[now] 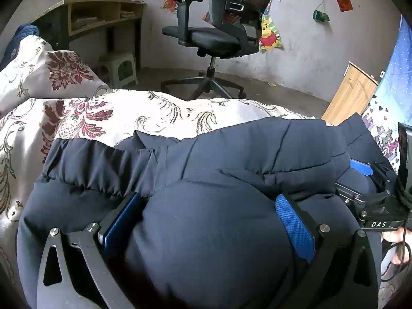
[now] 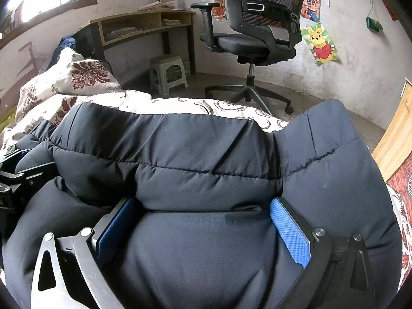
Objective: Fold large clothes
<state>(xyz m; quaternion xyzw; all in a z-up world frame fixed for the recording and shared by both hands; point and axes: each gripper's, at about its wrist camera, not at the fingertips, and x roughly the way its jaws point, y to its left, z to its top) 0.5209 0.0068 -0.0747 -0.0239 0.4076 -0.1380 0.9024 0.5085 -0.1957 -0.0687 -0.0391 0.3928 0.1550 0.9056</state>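
Garment: dark navy quilted puffer jacket (image 1: 231, 154), bunched up on the cream bedspread with maroon floral print (image 1: 85, 113).
Left gripper (image 1: 208, 221): jaws pinching a thick fold of the jacket between blue textured pads (image 1: 294, 225).
Right gripper (image 2: 203, 229): jaws likewise clamping a padded bulge of the jacket; in the left wrist view its body sits just beside the left one.
Writing: "DAS" in white letters on the right gripper's black body (image 1: 378, 224).
Room: black mesh office chair (image 2: 260, 33), pale green plastic stool (image 2: 168, 73), wooden desk with shelf (image 2: 144, 24), Winnie-the-Pooh poster (image 2: 322, 45) on the wall.
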